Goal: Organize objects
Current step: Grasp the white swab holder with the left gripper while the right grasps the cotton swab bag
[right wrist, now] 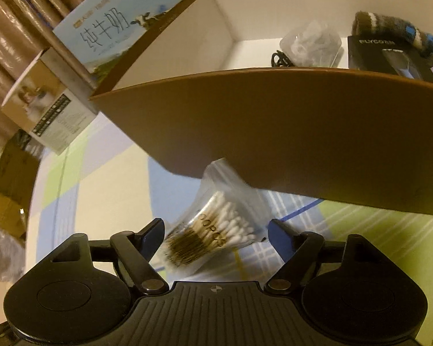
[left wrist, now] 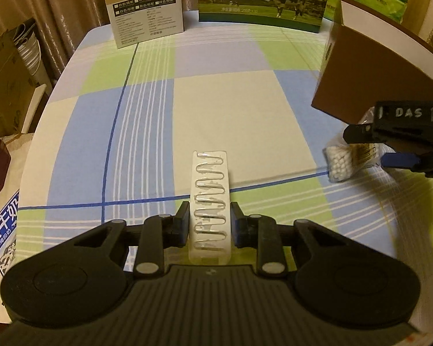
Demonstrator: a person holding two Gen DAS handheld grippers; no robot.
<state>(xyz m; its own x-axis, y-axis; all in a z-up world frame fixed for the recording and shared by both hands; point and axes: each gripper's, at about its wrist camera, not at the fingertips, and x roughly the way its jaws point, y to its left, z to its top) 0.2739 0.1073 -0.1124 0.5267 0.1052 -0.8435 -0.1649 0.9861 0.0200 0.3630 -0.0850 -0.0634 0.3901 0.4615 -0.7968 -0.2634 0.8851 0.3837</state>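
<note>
Two tools over plaid tablecloth point(left wrist: 216, 101): left tool point(left wrist: 210, 225) clamps clear strip point(left wrist: 210, 201); right tool point(right wrist: 215, 236) spread wide, curtain point(left wrist: 57, 5) behind

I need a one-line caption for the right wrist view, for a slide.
Open right gripper around a bag of cotton swabs on the checked tablecloth, before a brown box.

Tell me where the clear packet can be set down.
Free: the wide tablecloth patch ahead of the clear packet, bordered by two upright boxes at the back. Crowded: the right, where the brown box, cotton swabs and right gripper meet.
</note>
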